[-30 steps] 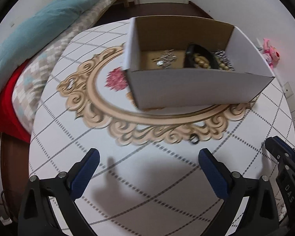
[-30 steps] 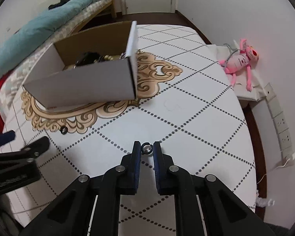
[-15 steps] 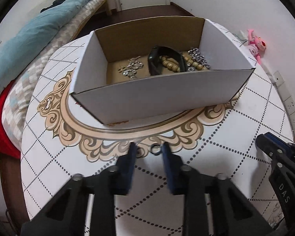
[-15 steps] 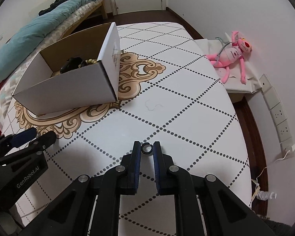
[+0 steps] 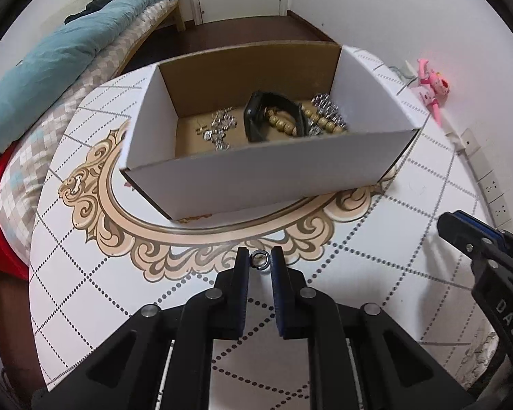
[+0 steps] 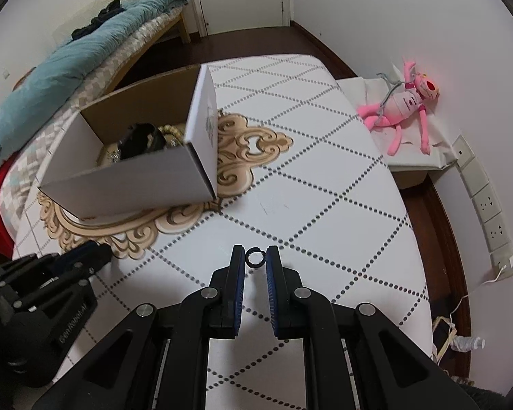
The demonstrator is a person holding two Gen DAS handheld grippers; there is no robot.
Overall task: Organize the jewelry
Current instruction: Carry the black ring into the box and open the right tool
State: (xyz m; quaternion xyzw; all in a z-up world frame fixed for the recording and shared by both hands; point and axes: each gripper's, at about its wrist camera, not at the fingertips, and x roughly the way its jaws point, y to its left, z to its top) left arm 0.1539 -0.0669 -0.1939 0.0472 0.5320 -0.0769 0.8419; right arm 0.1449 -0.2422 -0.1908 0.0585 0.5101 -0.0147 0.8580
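A white cardboard box (image 5: 256, 177) stands on the patterned table (image 5: 376, 273). Inside lie a black band (image 5: 256, 116), wooden beads (image 5: 284, 124) and silver chains (image 5: 219, 130). My left gripper (image 5: 260, 261) points down at the table in front of the box; its jaws are closing, and a small dark ring (image 5: 260, 260) sits pinched between the pads. To its right, my right gripper (image 6: 255, 259) is shut on a second small dark ring (image 6: 255, 258), held over the table. The box (image 6: 130, 177) shows at the left of the right wrist view.
A bed with a teal quilt (image 5: 68, 51) runs along the table's left side. A pink plush toy (image 6: 403, 106) lies on a low stand to the right, near wall sockets (image 6: 489, 205). The table edge curves away on the right.
My left gripper went from wide open to closed around the small ring lying on the table in front of the box. The right gripper kept its ring and hardly moved.
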